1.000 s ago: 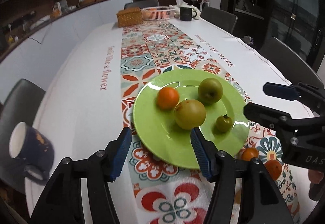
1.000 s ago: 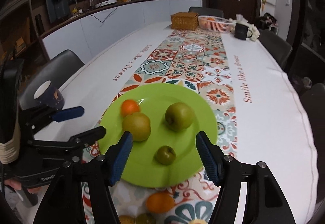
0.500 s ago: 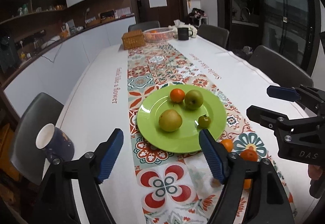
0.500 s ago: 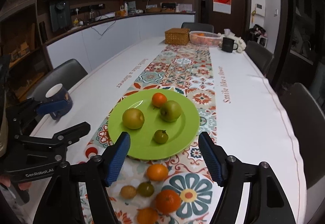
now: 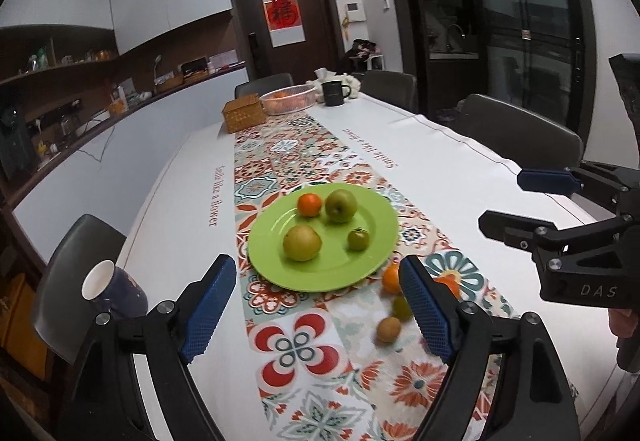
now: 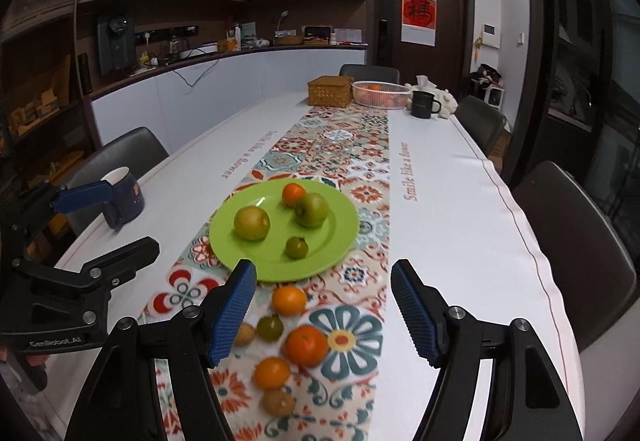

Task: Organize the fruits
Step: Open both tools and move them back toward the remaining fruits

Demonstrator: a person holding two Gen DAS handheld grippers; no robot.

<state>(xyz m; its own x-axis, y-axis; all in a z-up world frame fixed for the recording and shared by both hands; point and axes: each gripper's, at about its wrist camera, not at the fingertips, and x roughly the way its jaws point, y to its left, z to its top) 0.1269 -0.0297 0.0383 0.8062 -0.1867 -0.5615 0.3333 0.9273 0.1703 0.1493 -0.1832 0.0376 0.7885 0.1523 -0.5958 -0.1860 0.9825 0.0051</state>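
Observation:
A green plate [image 5: 280,273] [image 6: 340,237] lies on the patterned runner. It holds a yellow-green pear [image 5: 302,242] [image 6: 251,223], a green apple [image 5: 341,205] [image 6: 311,209], an orange [image 5: 309,204] [image 6: 294,194] and a small green tomato [image 5: 358,239] [image 6: 296,247]. Several loose fruits lie in front of the plate: oranges [image 6: 289,300] [image 6: 306,345] [image 6: 272,373], a green tomato [image 6: 270,327] and brown kiwis [image 6: 278,402] [image 5: 388,329]. My left gripper [image 5: 320,309] is open and empty, above the runner. My right gripper [image 6: 324,313] is open and empty, above the loose fruits.
A dark blue mug [image 5: 114,291] [image 6: 124,193] stands at the table's left edge. At the far end are a wicker box [image 6: 330,91], a white basket with oranges [image 6: 380,93] and a black mug [image 6: 424,104]. Chairs [image 6: 572,241] surround the table.
Both grippers have pulled back and up from the plate. The plate now looks smaller and the loose fruits in front of it have come into view. Both stay open.

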